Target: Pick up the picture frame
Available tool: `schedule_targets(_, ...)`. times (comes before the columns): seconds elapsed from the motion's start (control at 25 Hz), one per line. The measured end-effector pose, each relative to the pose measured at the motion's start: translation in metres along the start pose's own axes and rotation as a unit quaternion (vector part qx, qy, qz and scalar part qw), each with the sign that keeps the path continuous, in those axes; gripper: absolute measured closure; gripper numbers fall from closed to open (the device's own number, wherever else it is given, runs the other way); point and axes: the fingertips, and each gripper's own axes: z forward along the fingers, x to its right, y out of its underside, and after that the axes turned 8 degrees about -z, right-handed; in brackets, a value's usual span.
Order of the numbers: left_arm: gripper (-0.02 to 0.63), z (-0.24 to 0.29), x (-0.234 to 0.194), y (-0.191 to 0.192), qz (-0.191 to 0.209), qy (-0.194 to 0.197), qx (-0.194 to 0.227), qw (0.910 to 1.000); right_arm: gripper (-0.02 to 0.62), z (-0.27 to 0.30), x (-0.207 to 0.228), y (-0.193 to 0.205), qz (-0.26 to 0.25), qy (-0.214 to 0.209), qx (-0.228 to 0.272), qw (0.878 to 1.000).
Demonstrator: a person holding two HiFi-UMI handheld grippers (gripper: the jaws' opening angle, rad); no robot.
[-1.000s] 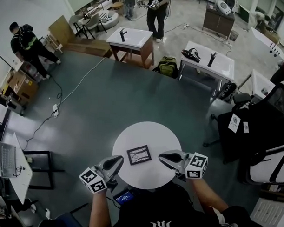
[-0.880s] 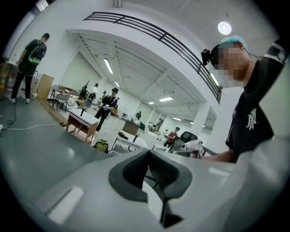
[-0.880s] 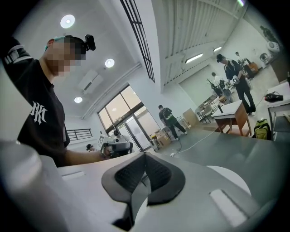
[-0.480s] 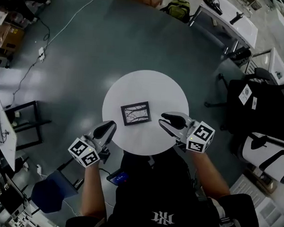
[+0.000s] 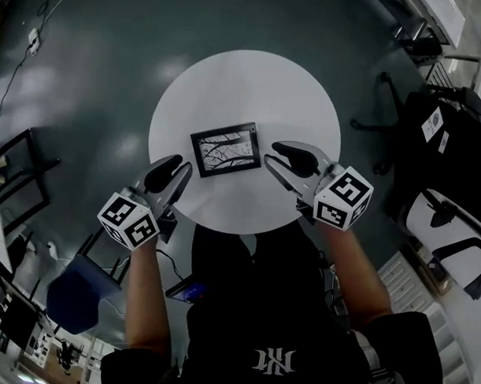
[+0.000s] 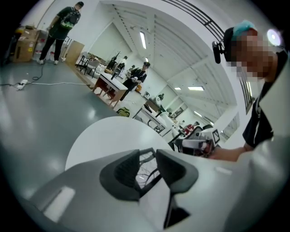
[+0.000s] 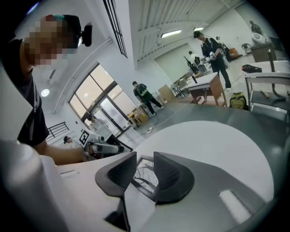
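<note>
**Two grippers flanking a picture frame**

Lower left: left gripper (image 5: 175, 168), jaws opening, nothing between them. Centre: picture frame (image 5: 225, 150) lying flat on the white round table (image 5: 244, 77). Right of centre: right gripper (image 5: 275, 157), jaws opening, likewise empty, just beside the frame's right edge.

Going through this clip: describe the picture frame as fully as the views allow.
The picture frame is a small rectangle with a thin dark border around a pale picture of dark, branch-like lines. It lies flat, face up and slightly askew, on the round white table, on the person's side of centre. The left tool and the right tool flank its short ends. Their jaws are opening with nothing between them, and neither appears to touch it. What the frame is made of cannot be told.
</note>
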Motion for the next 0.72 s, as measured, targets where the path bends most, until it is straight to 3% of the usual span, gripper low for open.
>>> schedule_targets(0.28, 0.46, 0.024, -0.034, 0.025, -0.03, -0.034, -0.03, 0.9985, 0.479, 0.026, 0.024, 0.044, 0.024, 0.024, -0.064, 0.997)
schedule_targets(0.72, 0.462, 0.043, -0.044, 0.063, -0.009, -0.076, -0.139, 0.9873, 0.472, 0.043, 0.029, 0.078, 0.037, 0.056, -0.107, 0.992)
